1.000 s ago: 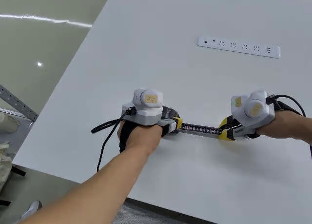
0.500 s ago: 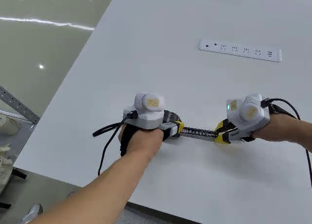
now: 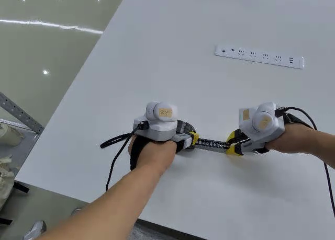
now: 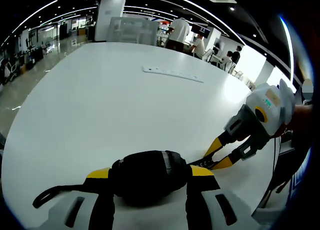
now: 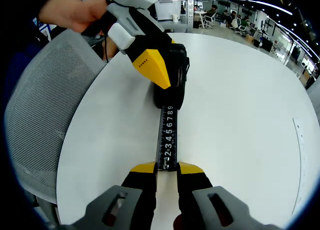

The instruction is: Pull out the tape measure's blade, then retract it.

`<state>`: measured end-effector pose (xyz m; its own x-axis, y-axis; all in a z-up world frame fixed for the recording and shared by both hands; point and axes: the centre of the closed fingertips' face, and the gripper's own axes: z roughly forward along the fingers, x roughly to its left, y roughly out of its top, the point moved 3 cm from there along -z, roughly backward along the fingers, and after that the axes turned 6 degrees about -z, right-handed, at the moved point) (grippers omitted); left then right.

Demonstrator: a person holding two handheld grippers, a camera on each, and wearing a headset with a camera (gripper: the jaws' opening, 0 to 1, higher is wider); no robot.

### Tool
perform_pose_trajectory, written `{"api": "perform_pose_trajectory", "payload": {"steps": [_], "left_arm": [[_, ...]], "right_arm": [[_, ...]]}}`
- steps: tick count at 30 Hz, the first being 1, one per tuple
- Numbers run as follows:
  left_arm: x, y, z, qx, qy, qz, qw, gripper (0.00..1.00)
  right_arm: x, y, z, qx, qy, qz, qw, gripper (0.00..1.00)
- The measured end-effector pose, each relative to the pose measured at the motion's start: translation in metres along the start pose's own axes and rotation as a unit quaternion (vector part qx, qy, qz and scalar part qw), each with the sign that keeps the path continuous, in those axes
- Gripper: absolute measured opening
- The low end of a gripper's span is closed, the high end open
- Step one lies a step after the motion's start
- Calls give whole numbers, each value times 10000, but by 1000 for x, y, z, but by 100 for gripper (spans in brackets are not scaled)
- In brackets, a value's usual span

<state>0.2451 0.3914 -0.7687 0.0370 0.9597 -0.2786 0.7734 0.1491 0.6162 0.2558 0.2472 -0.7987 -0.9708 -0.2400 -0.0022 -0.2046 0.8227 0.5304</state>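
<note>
Jaws of the left gripper point(image 4: 150, 172) squeeze the black tape measure point(image 5: 172, 79); the right gripper point(image 5: 166, 167) pinches its blade point(image 5: 168, 135) shut (numbers show).

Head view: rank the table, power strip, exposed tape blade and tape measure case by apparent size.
1. table
2. power strip
3. exposed blade, a short stretch
Unranked: tape measure case, which is mostly hidden by the left tool gripping it.
</note>
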Motion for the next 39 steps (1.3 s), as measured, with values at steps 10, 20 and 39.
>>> {"api": "perform_pose_trajectory", "payload": {"steps": [10, 20, 39], "left_arm": [[1, 0, -1, -13, -30, -16, 10000, 53], [2, 0, -1, -41, -85, -40, 9999, 53], [3, 1, -1, -41, -173, -103, 9998, 52]], "right_arm": [[-2, 7, 6, -40, -16, -25, 10000, 11], [-4, 11, 9, -83, -34, -15, 10000, 11], [-6, 23, 18, -191, -59, -58, 9998, 11]]}}
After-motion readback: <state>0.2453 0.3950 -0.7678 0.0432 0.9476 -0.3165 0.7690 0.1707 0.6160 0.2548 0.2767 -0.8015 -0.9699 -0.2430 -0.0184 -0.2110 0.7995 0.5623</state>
